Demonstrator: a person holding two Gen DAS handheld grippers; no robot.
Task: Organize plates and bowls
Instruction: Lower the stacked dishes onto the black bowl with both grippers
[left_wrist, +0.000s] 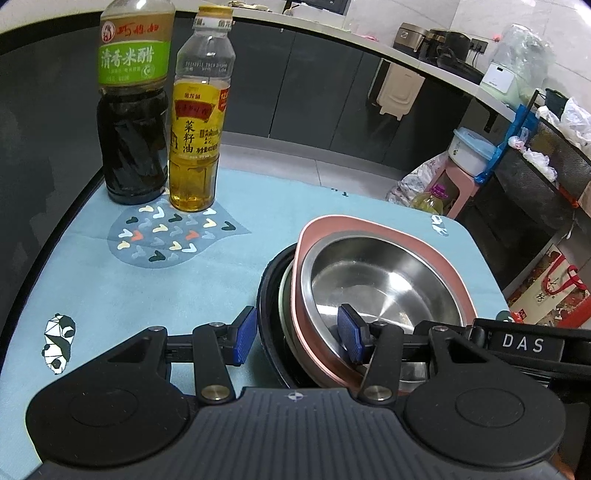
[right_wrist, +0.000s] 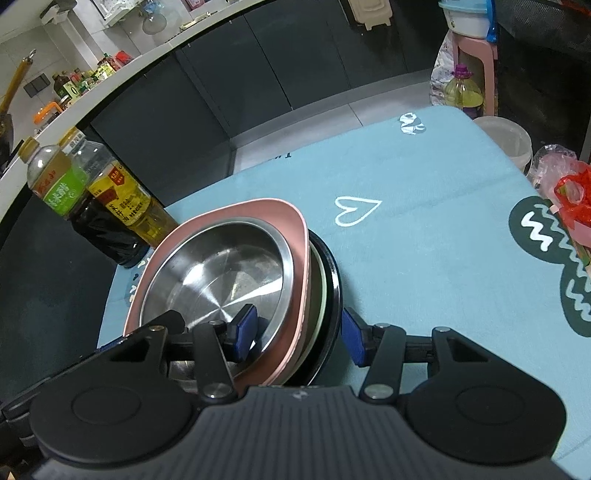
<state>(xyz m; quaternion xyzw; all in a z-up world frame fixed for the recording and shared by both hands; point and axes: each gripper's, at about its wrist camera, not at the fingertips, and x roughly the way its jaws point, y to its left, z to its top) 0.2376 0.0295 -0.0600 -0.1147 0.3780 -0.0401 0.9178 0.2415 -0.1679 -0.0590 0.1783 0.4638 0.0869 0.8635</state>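
Stack: a shiny steel bowl (left_wrist: 380, 288) sits inside a pink dish (left_wrist: 384, 236). Under them are more plates and a black plate (left_wrist: 267, 314) at the bottom. It all rests on the blue table cloth (left_wrist: 110, 295), on the near right side of the table.

Left claw: the left gripper (left_wrist: 297, 338) is spread wide over the left edge of the stack. One blue pad (left_wrist: 349, 332) is inside the steel bowl. The other is outside the black plate. I cannot tell if the pads press on the rims.

Right claw: the right gripper (right_wrist: 297, 334) is spread wide too, over the right edge. One pad (right_wrist: 245, 328) is in the bowl and one is outside.

Why both: I think the stack is wide and heavy, so one claw on each side keeps it flat.

Bottles: a dark vinegar bottle (left_wrist: 133, 110) and a yellow oil bottle (left_wrist: 197, 129) stand far left, well apart from the stack.

Watch out: the pink dish sits crooked, so it could slide.
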